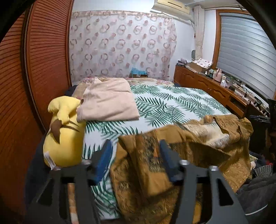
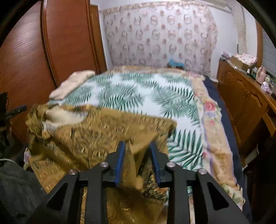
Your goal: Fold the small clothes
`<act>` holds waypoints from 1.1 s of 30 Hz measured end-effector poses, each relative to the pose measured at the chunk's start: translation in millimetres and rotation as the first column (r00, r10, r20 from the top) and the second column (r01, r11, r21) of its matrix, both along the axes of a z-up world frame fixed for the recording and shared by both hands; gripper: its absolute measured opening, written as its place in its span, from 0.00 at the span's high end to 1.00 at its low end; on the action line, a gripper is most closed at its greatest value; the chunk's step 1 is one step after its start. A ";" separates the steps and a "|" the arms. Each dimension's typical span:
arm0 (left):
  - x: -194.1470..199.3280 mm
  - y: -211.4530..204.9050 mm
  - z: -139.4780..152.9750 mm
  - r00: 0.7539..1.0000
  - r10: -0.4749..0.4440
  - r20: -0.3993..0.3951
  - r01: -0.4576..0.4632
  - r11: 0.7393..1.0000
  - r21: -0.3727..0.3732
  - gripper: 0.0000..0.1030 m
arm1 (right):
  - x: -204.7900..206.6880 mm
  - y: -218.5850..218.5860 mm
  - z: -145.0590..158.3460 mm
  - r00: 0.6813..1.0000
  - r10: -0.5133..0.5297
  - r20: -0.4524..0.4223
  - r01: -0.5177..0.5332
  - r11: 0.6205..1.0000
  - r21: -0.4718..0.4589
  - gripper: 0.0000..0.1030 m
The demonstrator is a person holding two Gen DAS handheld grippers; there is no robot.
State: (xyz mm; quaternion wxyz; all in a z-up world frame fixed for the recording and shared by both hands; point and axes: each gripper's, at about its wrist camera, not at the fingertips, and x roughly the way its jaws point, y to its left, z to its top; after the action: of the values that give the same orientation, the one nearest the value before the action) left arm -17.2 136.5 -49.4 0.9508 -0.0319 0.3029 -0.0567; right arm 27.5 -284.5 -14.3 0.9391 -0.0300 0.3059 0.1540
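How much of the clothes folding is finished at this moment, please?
Done: a pink garment lies folded on the bed. In hand: the brown patterned garment lies rumpled between the open left claw and open right claw. Left: folding it.

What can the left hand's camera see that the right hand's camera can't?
Only the left camera shows the yellow plush toy, the air conditioner and the grey window blind. Only the right camera shows the bed's flowered border. Both show the brown patterned garment, the folded pink cloth, the leaf-print sheet and the wooden dresser.
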 end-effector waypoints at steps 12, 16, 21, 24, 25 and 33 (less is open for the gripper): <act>84.5 34.8 -18.6 0.994 0.026 -0.107 -0.026 1.000 -0.003 0.35 | 65.1 -17.4 1.4 0.998 -0.062 0.010 0.062 0.998 -0.005 0.47; 91.1 31.5 -40.1 0.984 0.005 -0.180 0.000 1.000 0.029 0.34 | 93.6 -13.7 -18.5 0.997 -0.054 -0.057 0.054 0.999 -0.009 0.46; 76.5 24.6 -51.4 0.979 -0.029 -0.201 0.034 0.999 0.023 0.34 | 104.4 -5.8 -34.3 0.993 -0.039 -0.107 0.038 0.999 -0.012 0.46; 67.8 14.7 -54.7 0.976 -0.057 -0.209 0.063 0.998 0.025 0.35 | 104.5 -2.4 -33.7 0.994 -0.014 -0.112 0.015 1.000 0.001 0.46; 67.6 12.1 -56.9 0.975 -0.060 -0.214 0.069 0.997 0.034 0.34 | 104.2 -3.7 -32.7 0.994 -0.007 -0.113 0.007 1.000 0.003 0.46; 83.8 13.4 -57.3 0.974 -0.054 -0.221 0.059 0.998 0.018 0.34 | 108.3 -1.2 -32.4 0.993 0.020 -0.114 -0.018 1.000 0.019 0.37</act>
State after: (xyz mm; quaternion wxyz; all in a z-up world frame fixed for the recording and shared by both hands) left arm 66.6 149.9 -106.7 0.9097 -0.0176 0.4079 -0.0760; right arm 135.8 -285.7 -46.7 0.9187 -0.0158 0.3575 0.1671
